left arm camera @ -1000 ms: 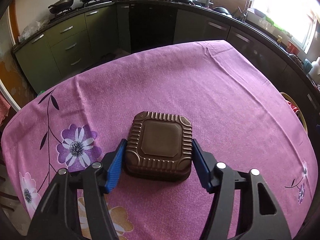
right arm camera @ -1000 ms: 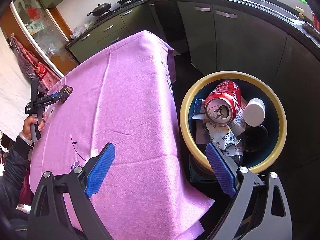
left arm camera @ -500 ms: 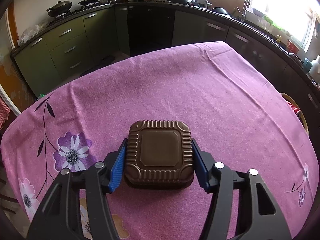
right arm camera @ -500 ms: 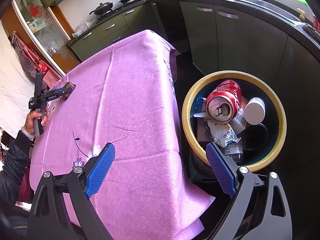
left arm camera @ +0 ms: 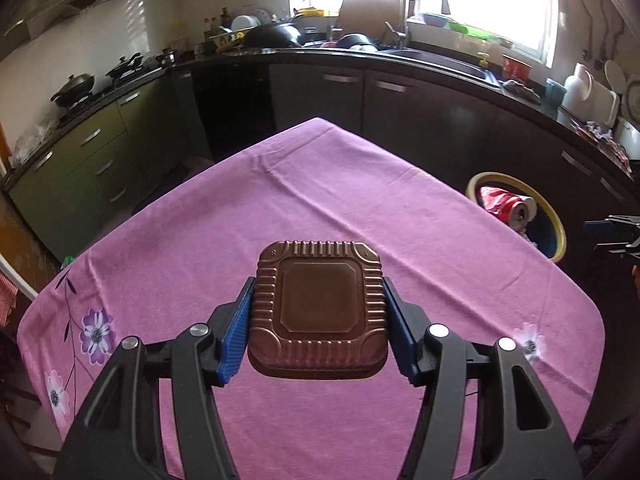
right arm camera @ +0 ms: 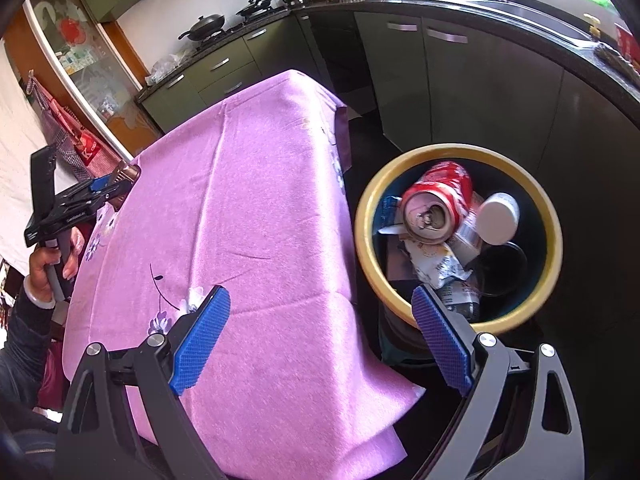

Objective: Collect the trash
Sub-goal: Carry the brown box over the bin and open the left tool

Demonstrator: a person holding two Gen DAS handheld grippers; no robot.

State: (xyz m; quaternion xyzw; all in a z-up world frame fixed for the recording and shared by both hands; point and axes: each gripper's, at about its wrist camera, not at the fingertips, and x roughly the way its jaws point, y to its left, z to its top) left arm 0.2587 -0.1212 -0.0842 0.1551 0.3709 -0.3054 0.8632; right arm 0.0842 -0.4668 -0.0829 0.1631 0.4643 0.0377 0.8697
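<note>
My left gripper (left arm camera: 316, 316) is shut on a brown ribbed plastic tray (left arm camera: 318, 308), held upside down above the pink tablecloth (left arm camera: 360, 208). In the right wrist view the left gripper (right arm camera: 100, 192) and the tray (right arm camera: 126, 174) show at the far left, above the table edge. My right gripper (right arm camera: 320, 340) is open and empty, over the table's near corner beside the yellow-rimmed trash bin (right arm camera: 400, 292). The bin holds a red can (right arm camera: 436, 208), a white lid (right arm camera: 498, 224) and wrappers. The bin also shows in the left wrist view (left arm camera: 556, 232) beyond the table's right edge.
Dark kitchen cabinets (left arm camera: 400, 112) and a counter with pans and a sink (left arm camera: 424, 52) run behind the table. Green drawers (left arm camera: 92, 156) stand at the left. The right gripper shows in the left wrist view (left arm camera: 612, 232) at the right edge.
My left gripper has closed on the brown tray and lifted it off the tablecloth, tilting the view up. The right gripper has stayed open near the bin.
</note>
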